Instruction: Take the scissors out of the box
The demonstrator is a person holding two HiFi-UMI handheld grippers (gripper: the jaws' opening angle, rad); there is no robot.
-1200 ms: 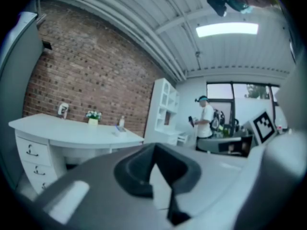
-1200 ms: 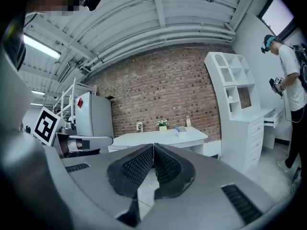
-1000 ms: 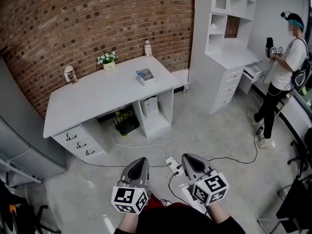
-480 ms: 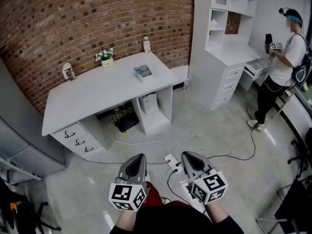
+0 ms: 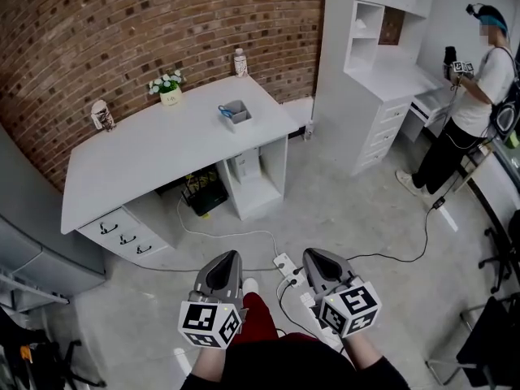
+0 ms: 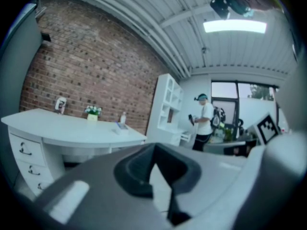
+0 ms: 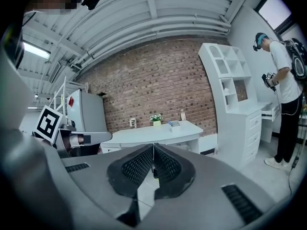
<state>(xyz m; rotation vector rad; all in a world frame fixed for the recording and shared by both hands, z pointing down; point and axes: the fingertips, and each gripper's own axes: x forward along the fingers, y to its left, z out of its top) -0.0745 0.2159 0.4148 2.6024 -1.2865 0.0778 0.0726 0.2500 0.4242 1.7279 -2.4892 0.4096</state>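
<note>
- Since a second ago the head view has drifted: the white desk (image 5: 162,157) sits a little higher and further left in frame, and both grippers have slid a bit with it. The person by the white shelving (image 5: 479,88) has shifted stance.
- Left gripper (image 5: 227,258): jaws together, nothing between them.
- Right gripper (image 5: 315,256): pads meet in a line, also empty.
- Both grippers are held low over the concrete floor, well apart from the desk, pointing roughly at it.
- Step in hand: approach, I'd say. No contact with anything yet, and the task proper hasn't started.
- The grey box (image 5: 236,114) is on the desktop near the desk's right end, open-topped and upright.
- The scissors (image 5: 230,111) are in the box. Only a blue bit shows above the rim, too small to tell which way they lie.
- Also on the desk: a flower pot (image 5: 168,88), a bottle (image 5: 239,62) and a small cup-like thing (image 5: 101,115), all well apart from the box.
- The desk drawers (image 5: 122,238) look shut, contents unseen.
- Next move calls for closing the distance to the desk, spreading one gripper's jaws and coming down into the box from above onto the blue end. The other gripper may need to steady the box.
</note>
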